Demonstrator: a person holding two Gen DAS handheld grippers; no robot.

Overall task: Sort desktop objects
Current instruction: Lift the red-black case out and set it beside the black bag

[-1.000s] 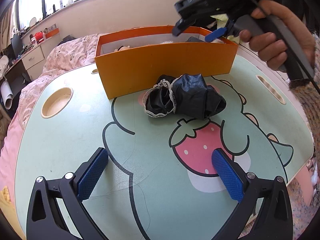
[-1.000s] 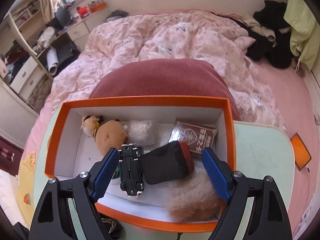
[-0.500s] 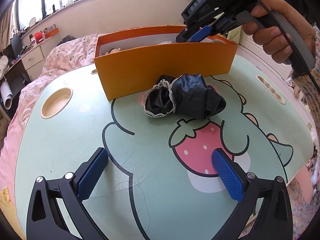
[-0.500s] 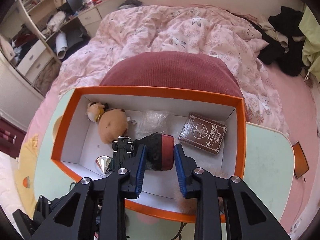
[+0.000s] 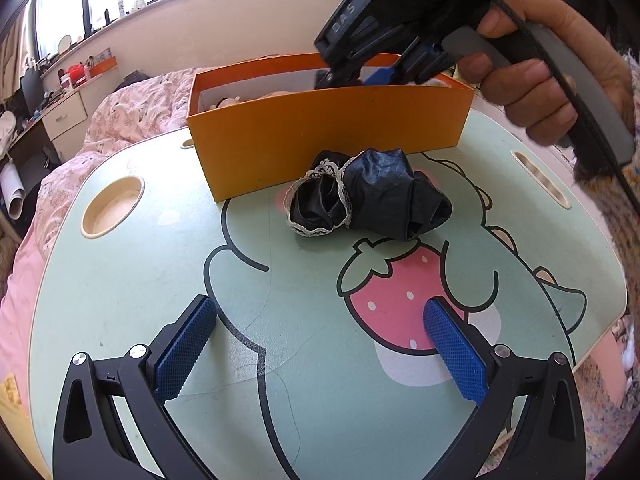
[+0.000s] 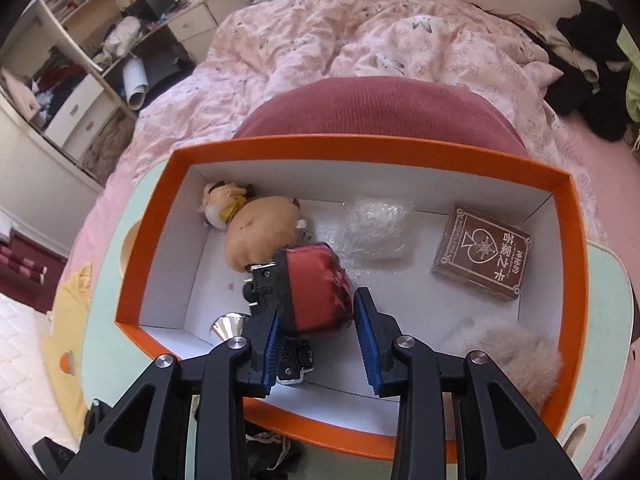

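An orange box (image 6: 148, 240) stands at the back of the green cartoon table (image 5: 120, 300). My right gripper (image 6: 316, 312) reaches down into the box. A red and black case (image 6: 316, 284) sits tilted between its blue pads, which touch both its sides, and the jaws are opening slightly. A black toy car (image 6: 260, 284) lies against the left finger. In the left wrist view the right gripper (image 5: 360, 76) dips behind the box wall (image 5: 328, 132), held by a hand. A black lace-trimmed cloth (image 5: 368, 196) lies in front of the box. My left gripper (image 5: 320, 344) hovers open over the table with nothing between its fingers.
Inside the box are a tan plush toy (image 6: 256, 232), a crumpled clear wrap (image 6: 376, 232), a brown card box (image 6: 480, 256), a fluffy beige ball (image 6: 512, 356) and a silver cone (image 6: 228, 326). A round cup recess (image 5: 112, 208) marks the table's left. A pink bed lies beyond.
My right gripper went from wide open to closed around the red and black case, which has tipped up with its red face showing. It also shifted within the box. The left gripper stayed still.
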